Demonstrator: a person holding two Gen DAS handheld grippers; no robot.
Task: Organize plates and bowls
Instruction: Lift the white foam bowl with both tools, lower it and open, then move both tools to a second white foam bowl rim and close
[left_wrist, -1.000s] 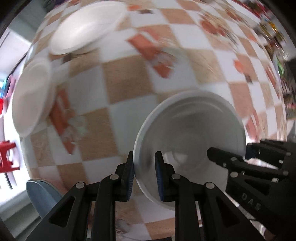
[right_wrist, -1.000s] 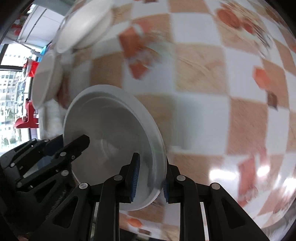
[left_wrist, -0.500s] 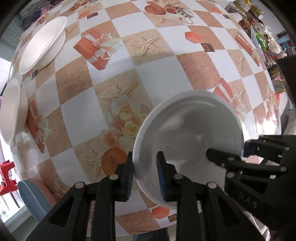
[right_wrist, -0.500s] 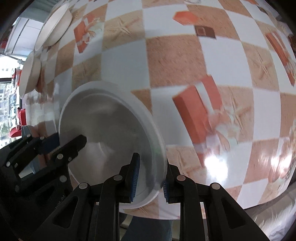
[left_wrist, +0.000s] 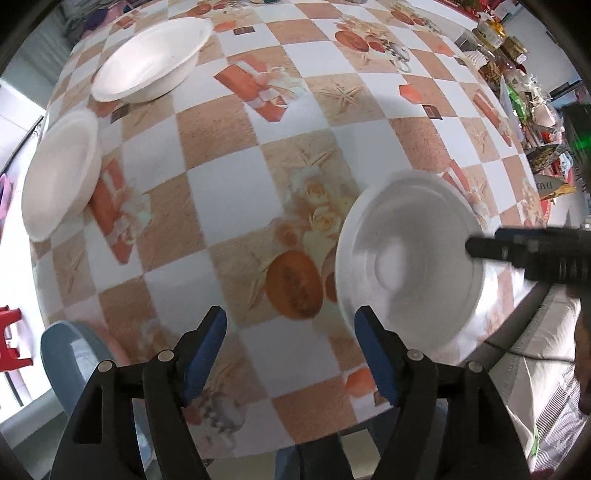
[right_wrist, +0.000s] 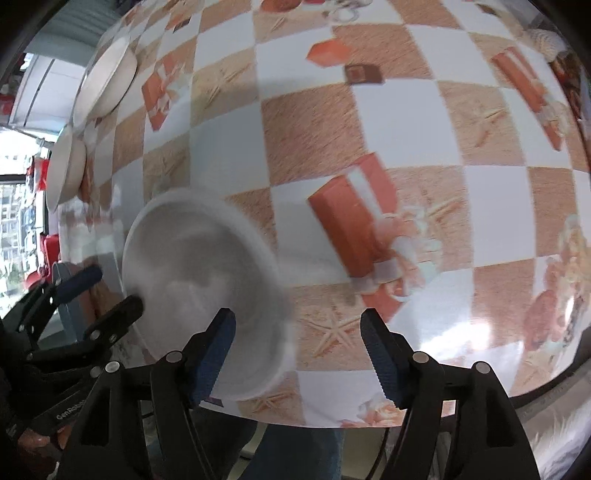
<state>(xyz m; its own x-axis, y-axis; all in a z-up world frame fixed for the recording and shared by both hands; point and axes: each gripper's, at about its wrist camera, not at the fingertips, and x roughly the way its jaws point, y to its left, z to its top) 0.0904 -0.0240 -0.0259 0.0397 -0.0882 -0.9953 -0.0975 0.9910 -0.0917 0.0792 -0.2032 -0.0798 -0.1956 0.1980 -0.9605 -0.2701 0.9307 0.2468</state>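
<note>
Left gripper (left_wrist: 290, 347): we see our jaws spread wide and opening, blue pads facing each other with only tablecloth between them; nothing is pinched.
Right gripper (right_wrist: 297, 350): we see our jaws wide apart and opening; the left pad stands in front of the near bowl's rim, the right pad is clear of it, and neither presses on it.
Near bowl (left_wrist: 410, 262): white, upright on the table, blurred. In our left wrist view it lies just past and to the right of the right pad, outside the gap. In our right wrist view (right_wrist: 207, 291) it sits to the left of the jaws, its near right edge reaching behind the left pad.
Far bowl (left_wrist: 151, 59): white, upright, well beyond our left jaws and up to their left; in the right wrist view it shows as a thin tilted shape at the far upper left (right_wrist: 107, 79).
Side bowl (left_wrist: 61, 173): white, far to the left of our left jaws, near the table's edge and close to the far bowl but apart from it; from the right wrist we see it at the left margin (right_wrist: 68, 166).
Tablecloth (left_wrist: 229, 177): glossy checks of white and tan with printed gift boxes, roses and starfish; it covers the table under both pairs of jaws.
Chair (left_wrist: 70, 354): a blue-grey seat back showing below the table's edge, left of our left jaws.
</note>
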